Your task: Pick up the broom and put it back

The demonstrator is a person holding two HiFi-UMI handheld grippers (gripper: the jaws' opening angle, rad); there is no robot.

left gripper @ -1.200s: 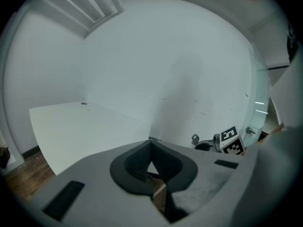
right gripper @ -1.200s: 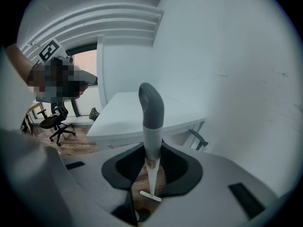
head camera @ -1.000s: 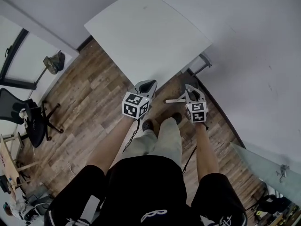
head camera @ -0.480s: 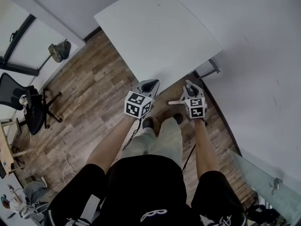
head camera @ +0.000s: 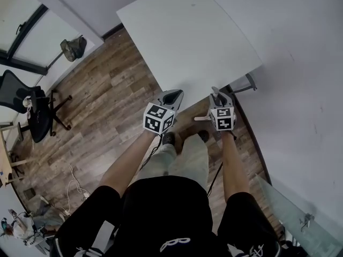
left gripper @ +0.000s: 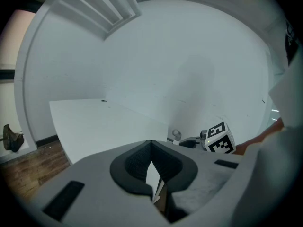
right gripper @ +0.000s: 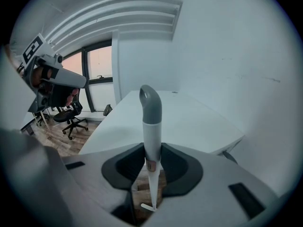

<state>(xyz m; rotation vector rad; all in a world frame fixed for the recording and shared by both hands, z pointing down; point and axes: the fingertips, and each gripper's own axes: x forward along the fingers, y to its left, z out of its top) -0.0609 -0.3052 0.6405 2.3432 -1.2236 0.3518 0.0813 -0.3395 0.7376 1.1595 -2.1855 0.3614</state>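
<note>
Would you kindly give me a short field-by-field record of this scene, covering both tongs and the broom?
left tongs: shut, nothing between them, pointing towards the white table
right tongs: shut on the broom
broom: white handle between the pads, its grey curved end beyond them; bristles not in view
floor: wood planks
office chair: black, off to the person's left

An office: white desk [head camera: 182, 42], black swivel chair [head camera: 32, 111], wood-plank floor [head camera: 107, 100], big windows [right gripper: 100, 70].
</note>
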